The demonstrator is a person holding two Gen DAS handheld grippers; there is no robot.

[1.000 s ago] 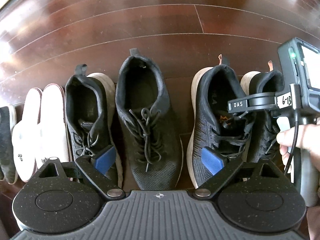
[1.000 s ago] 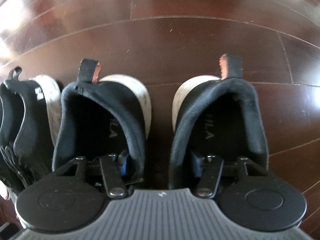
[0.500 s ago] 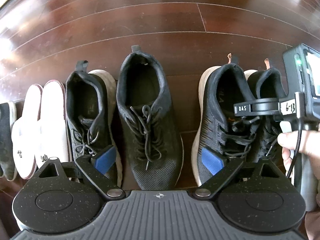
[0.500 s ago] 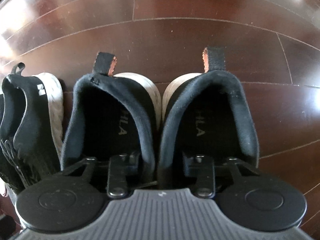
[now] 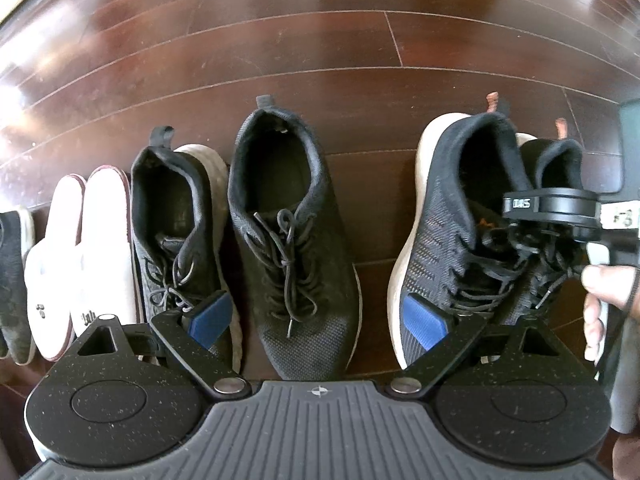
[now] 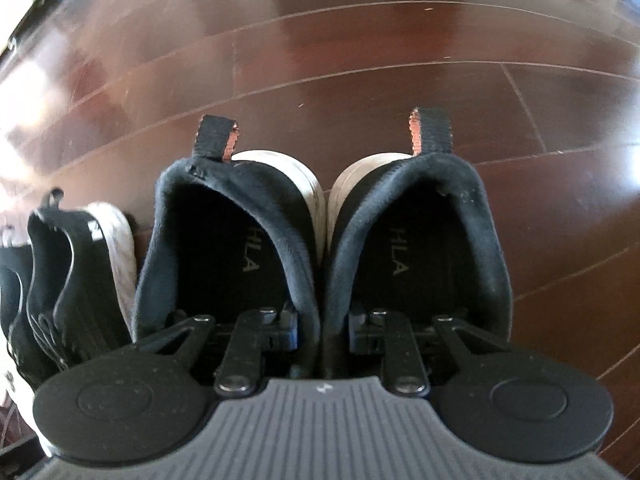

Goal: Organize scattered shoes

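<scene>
A pair of dark knit sneakers with white soles (image 6: 320, 208) fills the right wrist view, heels away from me. My right gripper (image 6: 322, 330) has one finger inside each shoe and is shut on their two touching inner walls. In the left wrist view the same pair (image 5: 460, 216) sits at the right end of the shoe row and leans slightly. The right gripper's body (image 5: 560, 208) is over it, held by a hand (image 5: 608, 284). My left gripper (image 5: 316, 320) hangs open above the toe of a black laced sneaker (image 5: 288, 216), touching nothing.
Left of the laced sneaker stand a black sneaker with a white sole (image 5: 176, 216), two white slippers (image 5: 80, 256) and a dark shoe (image 5: 12, 272) at the frame edge. Dark glossy wood floor (image 5: 320, 48) stretches beyond the heels. A gap of floor separates the held pair from the laced sneaker.
The right gripper closed and drew the two sneakers together until their inner walls touch. In the left view the pair shifted right, away from the laced sneaker. The left gripper stayed open.
</scene>
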